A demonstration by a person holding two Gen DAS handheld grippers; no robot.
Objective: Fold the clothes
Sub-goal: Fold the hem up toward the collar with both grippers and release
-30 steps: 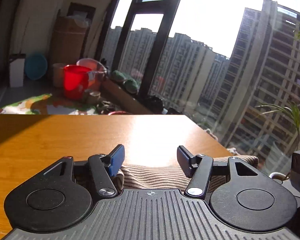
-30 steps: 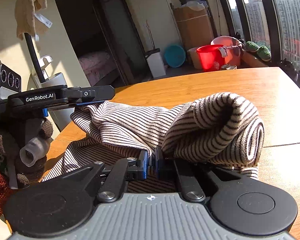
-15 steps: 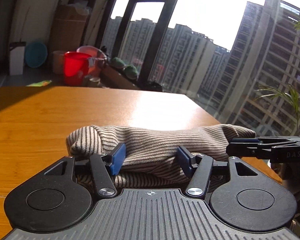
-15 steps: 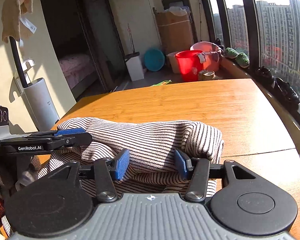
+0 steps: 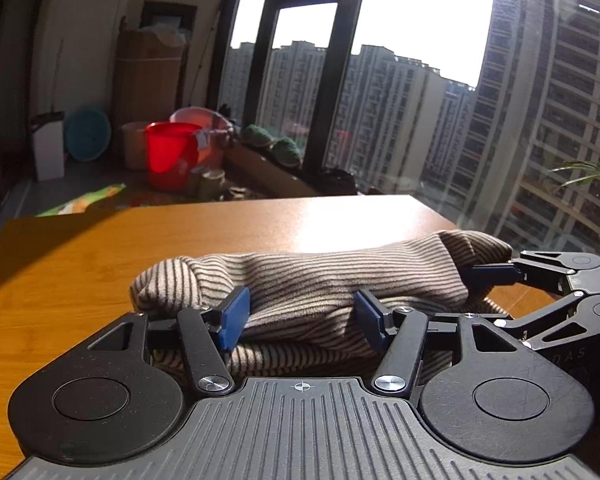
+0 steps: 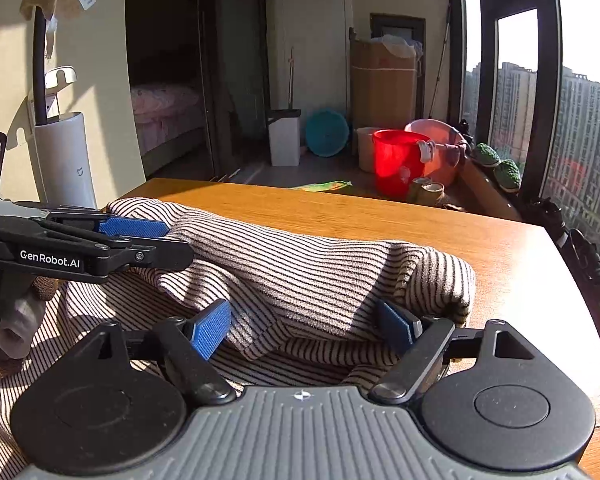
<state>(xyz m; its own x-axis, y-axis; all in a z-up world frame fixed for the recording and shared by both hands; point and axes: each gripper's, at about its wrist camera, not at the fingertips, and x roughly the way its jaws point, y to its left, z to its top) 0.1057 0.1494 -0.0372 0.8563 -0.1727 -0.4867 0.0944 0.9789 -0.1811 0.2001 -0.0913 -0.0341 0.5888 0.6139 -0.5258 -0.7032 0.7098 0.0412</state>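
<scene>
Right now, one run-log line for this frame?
stage: fold laid over | striped garment: doubled on wooden table | left gripper: jaws open | right gripper: jaws just opened, garment released

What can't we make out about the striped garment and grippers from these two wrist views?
- Striped garment: its near edge is hidden under each gripper body, so its kind and fold count are unclear.
- Right gripper: jaws have just been opening; cloth lies between, pads clear of it.
- Left gripper: whether its pads press the fold is unclear.
- Table: near edge hidden in both views.
</scene>
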